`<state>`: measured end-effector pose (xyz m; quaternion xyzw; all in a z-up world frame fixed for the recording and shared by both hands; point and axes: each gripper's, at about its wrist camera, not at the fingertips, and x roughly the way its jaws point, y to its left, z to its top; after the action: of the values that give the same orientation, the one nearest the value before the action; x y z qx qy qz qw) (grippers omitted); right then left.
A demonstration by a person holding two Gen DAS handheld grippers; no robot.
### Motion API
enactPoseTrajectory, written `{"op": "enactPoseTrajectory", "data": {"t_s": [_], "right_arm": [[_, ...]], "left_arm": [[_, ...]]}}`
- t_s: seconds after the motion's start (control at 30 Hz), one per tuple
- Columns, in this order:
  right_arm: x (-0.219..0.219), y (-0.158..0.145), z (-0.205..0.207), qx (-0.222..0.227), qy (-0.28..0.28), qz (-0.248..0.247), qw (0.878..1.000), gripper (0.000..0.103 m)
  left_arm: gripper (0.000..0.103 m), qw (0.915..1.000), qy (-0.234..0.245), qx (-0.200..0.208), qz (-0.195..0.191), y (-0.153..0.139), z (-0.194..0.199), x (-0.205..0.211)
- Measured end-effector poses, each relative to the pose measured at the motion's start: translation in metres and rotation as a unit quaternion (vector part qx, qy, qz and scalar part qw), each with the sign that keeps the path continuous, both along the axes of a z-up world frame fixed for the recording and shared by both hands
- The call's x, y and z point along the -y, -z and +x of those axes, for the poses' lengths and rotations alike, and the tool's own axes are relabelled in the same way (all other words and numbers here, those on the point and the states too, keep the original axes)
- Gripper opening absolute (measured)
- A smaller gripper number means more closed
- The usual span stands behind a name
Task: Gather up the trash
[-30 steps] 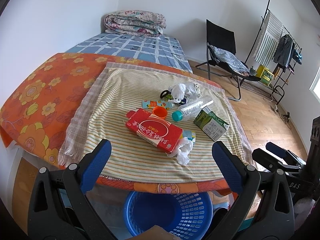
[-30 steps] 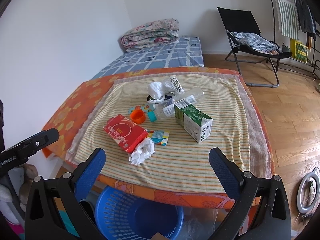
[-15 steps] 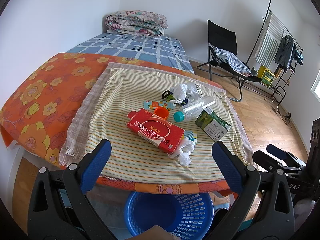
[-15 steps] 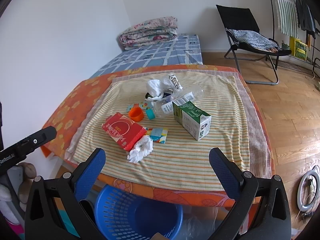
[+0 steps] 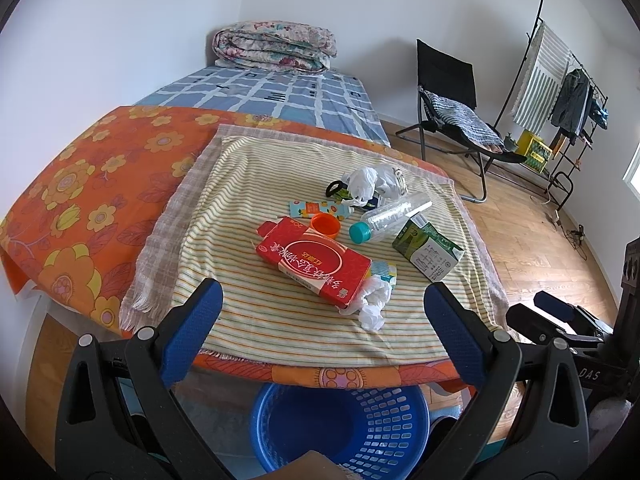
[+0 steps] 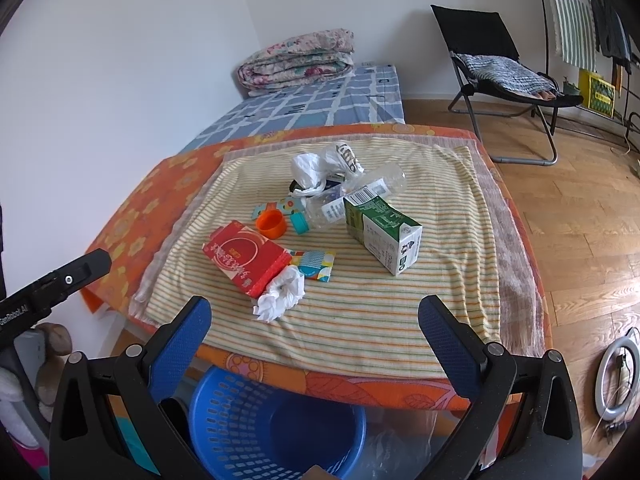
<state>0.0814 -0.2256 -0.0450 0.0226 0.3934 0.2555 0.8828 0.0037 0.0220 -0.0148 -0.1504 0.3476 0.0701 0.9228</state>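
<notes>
Trash lies on a striped cloth (image 5: 256,304) over the table: a red box (image 5: 314,264) (image 6: 244,256), a crumpled white tissue (image 5: 372,304) (image 6: 282,294), a green carton (image 5: 428,250) (image 6: 382,236), a clear bottle (image 5: 390,216) (image 6: 352,196), an orange cap (image 5: 326,224) (image 6: 271,224) and a white plastic bag (image 5: 368,182) (image 6: 316,168). A blue basket (image 5: 340,424) (image 6: 276,428) stands under the table's near edge. My left gripper (image 5: 320,332) and right gripper (image 6: 316,332) are open and empty, short of the table, above the basket.
An orange flowered cover (image 5: 80,196) lies under the cloth. A bed with a folded quilt (image 5: 276,46) is behind. A black folding chair (image 5: 452,96) and a clothes rack (image 5: 560,80) stand at the right on the wooden floor.
Both views have shifted slightly; the trash sits a little lower in the left wrist view and farther off in the right. Nothing was grasped or moved.
</notes>
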Motion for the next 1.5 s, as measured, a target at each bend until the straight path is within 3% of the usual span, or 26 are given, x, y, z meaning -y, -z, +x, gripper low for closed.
{"op": "enactPoseTrajectory", "data": {"t_s": [0.63,0.93,1.07,1.3,1.5], "right_arm": [[-0.003,0.003,0.003,-0.017,-0.005,-0.009,1.000,0.103],[0.011,-0.006,0.006,-0.004,0.015,0.016,1.000,0.103],[0.016,-0.022,-0.002,0.034,0.014,0.005,0.999,0.103],[0.040,-0.052,-0.003,0.062,0.021,0.056,0.996,0.103],[0.048,-0.058,0.027,0.043,0.028,0.070,0.996,0.103]], "left_arm": [[0.102,0.9998,-0.016,-0.006,0.004,0.004,-0.004,-0.015],[0.102,0.9989,-0.047,-0.003,0.002,-0.015,0.002,-0.024],[0.102,0.9971,-0.068,-0.017,-0.029,-0.028,0.004,-0.030],[0.102,0.9941,-0.049,-0.076,-0.060,-0.052,0.023,-0.015],[0.102,0.9876,-0.066,-0.094,-0.108,-0.023,0.039,-0.022]]}}
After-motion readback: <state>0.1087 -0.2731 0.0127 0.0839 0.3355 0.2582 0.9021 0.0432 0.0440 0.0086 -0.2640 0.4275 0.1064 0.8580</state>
